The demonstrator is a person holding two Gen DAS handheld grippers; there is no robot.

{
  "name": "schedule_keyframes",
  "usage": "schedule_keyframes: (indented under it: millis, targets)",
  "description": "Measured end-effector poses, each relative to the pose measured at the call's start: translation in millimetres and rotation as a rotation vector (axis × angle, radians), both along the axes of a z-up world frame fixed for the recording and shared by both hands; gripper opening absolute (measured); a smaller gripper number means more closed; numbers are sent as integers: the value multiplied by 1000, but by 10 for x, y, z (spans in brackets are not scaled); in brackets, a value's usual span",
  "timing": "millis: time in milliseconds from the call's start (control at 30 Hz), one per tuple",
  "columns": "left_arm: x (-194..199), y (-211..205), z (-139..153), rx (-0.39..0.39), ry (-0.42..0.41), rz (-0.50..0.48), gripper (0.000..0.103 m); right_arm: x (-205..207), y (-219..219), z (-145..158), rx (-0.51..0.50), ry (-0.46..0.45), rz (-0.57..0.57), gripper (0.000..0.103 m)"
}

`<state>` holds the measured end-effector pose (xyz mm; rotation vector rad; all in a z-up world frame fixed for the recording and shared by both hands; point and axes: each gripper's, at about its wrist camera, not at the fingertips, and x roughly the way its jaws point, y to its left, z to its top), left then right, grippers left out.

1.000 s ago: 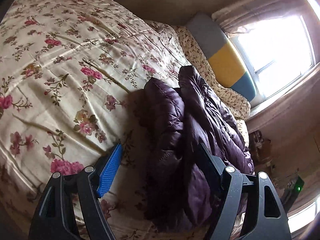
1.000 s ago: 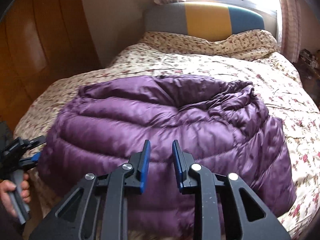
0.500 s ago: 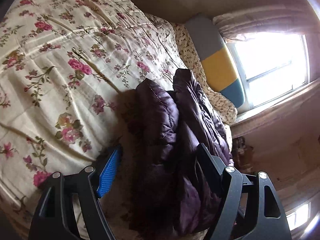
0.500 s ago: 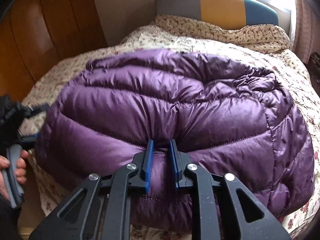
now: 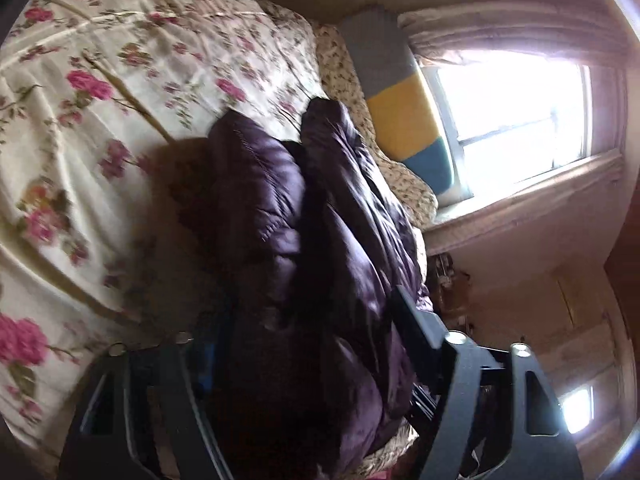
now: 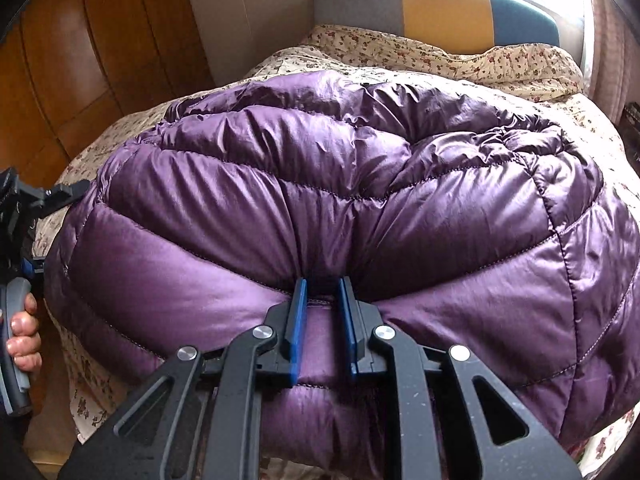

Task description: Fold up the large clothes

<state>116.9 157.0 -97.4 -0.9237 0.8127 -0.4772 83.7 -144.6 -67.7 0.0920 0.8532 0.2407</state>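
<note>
A puffy purple quilted jacket [image 6: 360, 208] lies folded on the floral bedspread [image 6: 480, 56]. My right gripper [image 6: 322, 292] is shut on the jacket's near hem, with a fold of fabric pinched between its blue pads. In the left wrist view the jacket [image 5: 320, 260] shows edge-on as dark stacked layers. My left gripper [image 5: 304, 332] straddles that end and its jaws are closing, with the jacket's bulk filling the space between them. The left gripper [image 6: 56, 228] also shows at the far left of the right wrist view, held by a person's hand [image 6: 22, 332].
A grey, yellow and teal headboard [image 6: 440, 12] stands at the bed's far end under a bright window [image 5: 508, 120]. Wooden wardrobe doors [image 6: 80, 60] line the left side of the bed. Small clutter [image 5: 452, 280] sits beside the bed below the sill.
My right gripper came down onto the jacket's near hem and closed on the fabric. My left gripper moved in around the jacket's end and its jaws narrowed.
</note>
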Motion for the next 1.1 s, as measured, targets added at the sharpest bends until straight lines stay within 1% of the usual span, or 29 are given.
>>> schedule_keyframes:
  millis: [33, 67, 100, 133, 200, 333, 433, 600, 733, 800, 867, 933, 1000, 1100]
  targets:
    - [-18, -35, 40, 5, -16, -8, 54, 5, -10, -2, 5, 0, 1, 16]
    - [-33, -63, 78, 8, -32, -15, 42, 6, -23, -11, 9, 0, 2, 16]
    - [-55, -88, 146, -5, -54, -23, 34, 7, -35, -18, 13, 0, 4, 16]
    - [-67, -98, 206, -18, -70, -32, 32, 1, -46, -25, 15, -1, 5, 16]
    - [-116, -202, 417, -9, -130, -63, 27, 5, -76, -39, 20, -2, 8, 16]
    - [-135, -461, 724, 0, -194, -123, 27, -20, -134, -64, 26, -12, 17, 15]
    - [-89, -748, 918, 9, -223, -177, 27, -38, -131, -74, 24, -18, 22, 15]
    - [-29, -1218, 1139, 42, -260, -270, 27, -47, -177, -51, 43, -16, 32, 14]
    - [22, -1515, 1222, 72, -270, -324, 27, -80, -300, 53, 75, 1, 54, 15]
    - [39, -1617, 1245, 86, -267, -337, 27, -159, -436, 170, 99, 6, 53, 17]
    - [51, -1752, 1258, 105, -258, -348, 27, -250, -593, 290, 119, -7, 42, 31]
    - [68, -1882, 1274, 125, -246, -353, 27, -367, -826, 405, 107, -23, 5, 35]
    - [78, -2010, 1264, 148, -234, -362, 27, -456, -1089, 469, 98, -28, -54, 36]
    - [95, -2248, 1257, 198, -220, -379, 27, -590, -1606, 513, 58, -24, -187, 39]
